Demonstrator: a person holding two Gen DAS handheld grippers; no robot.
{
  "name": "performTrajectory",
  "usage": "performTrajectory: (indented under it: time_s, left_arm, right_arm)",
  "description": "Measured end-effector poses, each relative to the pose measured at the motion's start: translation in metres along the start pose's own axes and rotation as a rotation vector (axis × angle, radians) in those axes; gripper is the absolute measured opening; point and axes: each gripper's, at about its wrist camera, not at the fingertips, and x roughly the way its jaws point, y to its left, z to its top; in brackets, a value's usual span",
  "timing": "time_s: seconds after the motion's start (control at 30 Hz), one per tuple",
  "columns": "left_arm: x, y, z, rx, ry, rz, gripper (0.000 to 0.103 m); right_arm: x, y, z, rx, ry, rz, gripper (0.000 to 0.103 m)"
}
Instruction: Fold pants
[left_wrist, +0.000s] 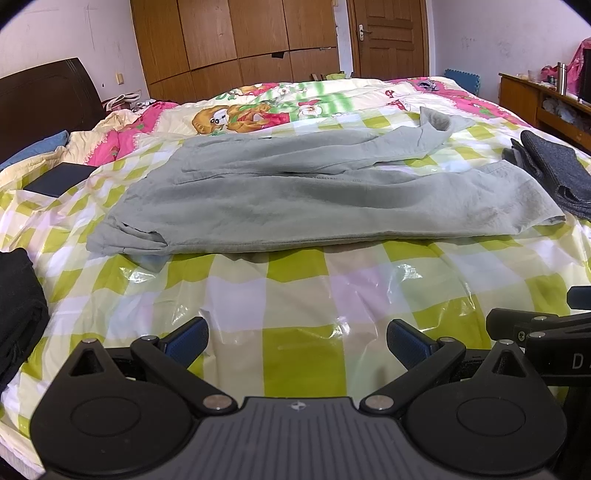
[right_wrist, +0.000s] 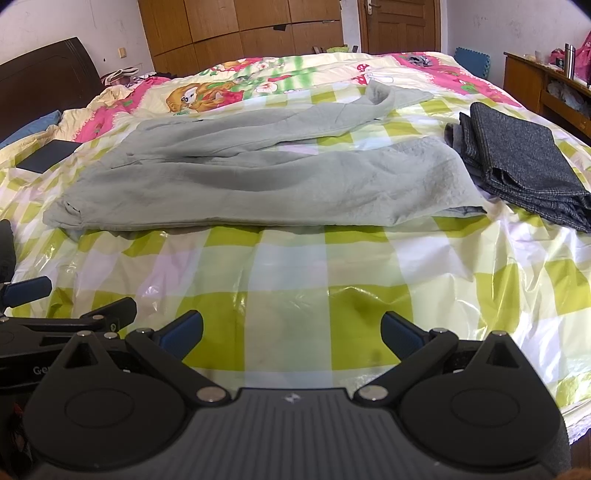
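Observation:
Pale grey-green pants (left_wrist: 295, 199) lie spread sideways across the bed, waist to the left, legs to the right; the far leg end is rumpled upward. They also show in the right wrist view (right_wrist: 258, 184). My left gripper (left_wrist: 297, 338) is open and empty, low over the checked plastic sheet (left_wrist: 295, 288), short of the pants' near edge. My right gripper (right_wrist: 291, 332) is open and empty, beside the left one, also short of the pants.
Folded dark grey pants (right_wrist: 517, 162) lie to the right of the pale ones. A black garment (left_wrist: 18, 310) sits at the left edge. A dark flat item (left_wrist: 59, 177) lies far left. A headboard, wardrobe, door and side cabinet (right_wrist: 546, 85) surround the bed.

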Motion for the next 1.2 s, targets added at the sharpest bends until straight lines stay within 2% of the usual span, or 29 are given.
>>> performTrajectory:
  time_s: [0.97, 1.1, 1.2]
  left_arm:
    - [0.004, 0.003, -0.002, -0.013, 0.014, -0.010, 0.103]
    - [0.005, 0.011, 0.002, -0.038, 0.003, -0.006, 0.103]
    - [0.008, 0.024, 0.008, -0.055, -0.015, -0.002, 0.103]
  right_arm:
    - [0.000, 0.002, -0.001, -0.003, 0.004, -0.009, 0.102]
    - [0.004, 0.008, 0.007, -0.013, 0.011, 0.012, 0.102]
    - [0.008, 0.021, 0.022, -0.057, -0.019, 0.032, 0.102]
